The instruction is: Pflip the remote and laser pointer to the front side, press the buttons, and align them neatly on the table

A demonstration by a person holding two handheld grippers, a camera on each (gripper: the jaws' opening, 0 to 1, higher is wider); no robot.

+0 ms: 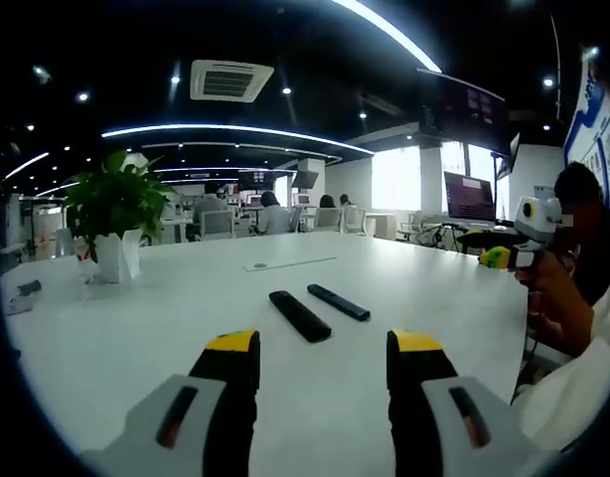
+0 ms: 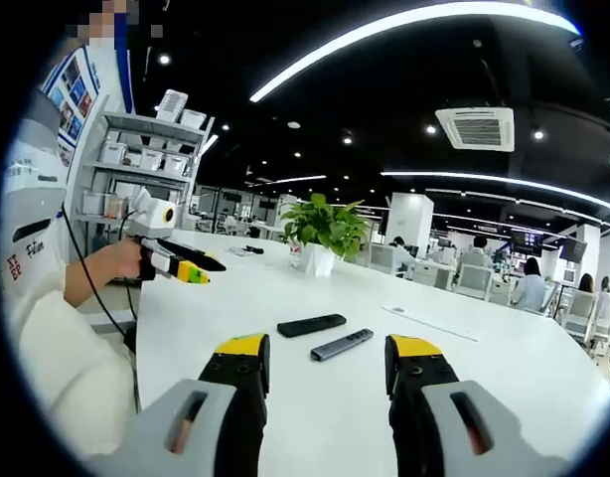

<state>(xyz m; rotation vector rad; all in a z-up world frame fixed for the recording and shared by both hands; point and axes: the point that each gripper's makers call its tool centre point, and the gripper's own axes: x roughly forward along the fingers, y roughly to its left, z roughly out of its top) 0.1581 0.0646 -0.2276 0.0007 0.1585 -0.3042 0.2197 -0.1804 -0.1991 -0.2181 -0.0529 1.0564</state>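
Here, remote (image 1: pixel 299 315) beside laser pointer (image 1: pixel 338 302) on white table (image 1: pixel 166 318).

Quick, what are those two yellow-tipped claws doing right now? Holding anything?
Left gripper: open, holding nothing, above the table.
Right gripper: open, holding nothing.

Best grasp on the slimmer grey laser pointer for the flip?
Judging by its pose, take the laser pointer across its narrow width near mid-length, coming down from above. It lies flat on the white table, long and thin, with a gap to the black remote beside it. The right gripper, jaws open, already faces it.
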